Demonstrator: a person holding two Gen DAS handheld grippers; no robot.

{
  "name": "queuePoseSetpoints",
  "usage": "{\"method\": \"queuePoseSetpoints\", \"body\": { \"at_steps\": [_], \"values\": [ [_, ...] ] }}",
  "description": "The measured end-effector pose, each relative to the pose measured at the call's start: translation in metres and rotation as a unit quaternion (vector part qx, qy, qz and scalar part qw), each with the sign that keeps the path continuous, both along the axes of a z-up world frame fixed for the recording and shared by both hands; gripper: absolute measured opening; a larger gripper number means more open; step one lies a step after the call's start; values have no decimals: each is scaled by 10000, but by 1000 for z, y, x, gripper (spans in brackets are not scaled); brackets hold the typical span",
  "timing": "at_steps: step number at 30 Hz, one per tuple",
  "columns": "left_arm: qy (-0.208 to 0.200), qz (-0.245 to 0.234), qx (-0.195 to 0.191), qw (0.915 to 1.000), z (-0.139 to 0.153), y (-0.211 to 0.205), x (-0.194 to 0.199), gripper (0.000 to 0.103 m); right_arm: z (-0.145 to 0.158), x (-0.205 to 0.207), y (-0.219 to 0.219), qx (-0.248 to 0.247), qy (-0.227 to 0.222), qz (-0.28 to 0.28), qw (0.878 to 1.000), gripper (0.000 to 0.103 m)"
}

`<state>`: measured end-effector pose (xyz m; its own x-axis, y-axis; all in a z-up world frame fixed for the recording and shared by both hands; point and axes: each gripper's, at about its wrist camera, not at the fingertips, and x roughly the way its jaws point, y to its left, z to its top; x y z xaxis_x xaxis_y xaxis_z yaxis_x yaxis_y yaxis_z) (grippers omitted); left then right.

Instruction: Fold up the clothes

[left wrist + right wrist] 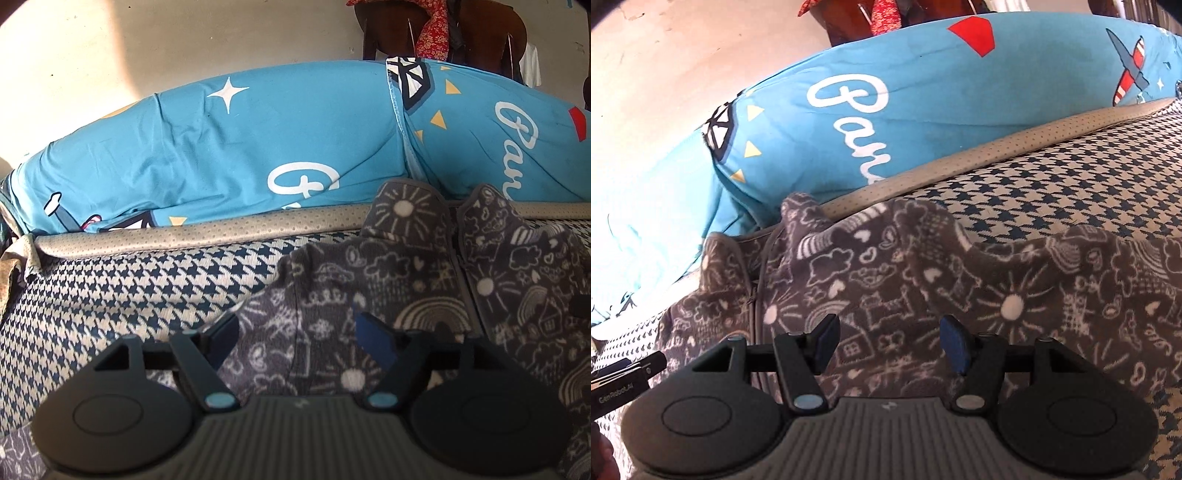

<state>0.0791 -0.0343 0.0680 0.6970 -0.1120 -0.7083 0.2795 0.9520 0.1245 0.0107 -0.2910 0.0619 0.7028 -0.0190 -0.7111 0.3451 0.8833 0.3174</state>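
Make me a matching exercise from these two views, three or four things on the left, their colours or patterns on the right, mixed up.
Things:
1. garment
2. pillow
3. bed cover
4. left claw

Descriptions:
A. houndstooth check
B. grey with white doodles
C. open above the fabric
D. bright blue with white script

Pairs: 1-B, 2-D, 3-A, 4-C

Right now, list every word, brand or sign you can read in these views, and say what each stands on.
"Par": white script on the blue pillow cover, cut off by the bed edging.
"GenRobot.AI": on the left gripper at the right view's left edge.
White letters low on the blue cover, half hidden: unreadable.
The grey doodle-print garment carries drawings, no words.
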Motion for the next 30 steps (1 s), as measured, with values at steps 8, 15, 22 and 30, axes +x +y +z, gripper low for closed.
{"method": "queuePoseSetpoints", "body": {
  "at_steps": [8,15,22,30],
  "values": [
    [132,13,78,9999,4,4,-21,79,-3,-4,15,-93,63,292,9995,60],
    [306,0,114,9995,2,3,-42,83,-7,-9,22,-212,149,432,9987,60],
    [473,-33,119,9988,-3,-2,-63,88,-5,-13,25,-243,162,524,9982,60],
    [564,-88,143,9983,-4,-6,-79,92,-4,-15,26,-278,174,579,9978,61]
  ]
}}
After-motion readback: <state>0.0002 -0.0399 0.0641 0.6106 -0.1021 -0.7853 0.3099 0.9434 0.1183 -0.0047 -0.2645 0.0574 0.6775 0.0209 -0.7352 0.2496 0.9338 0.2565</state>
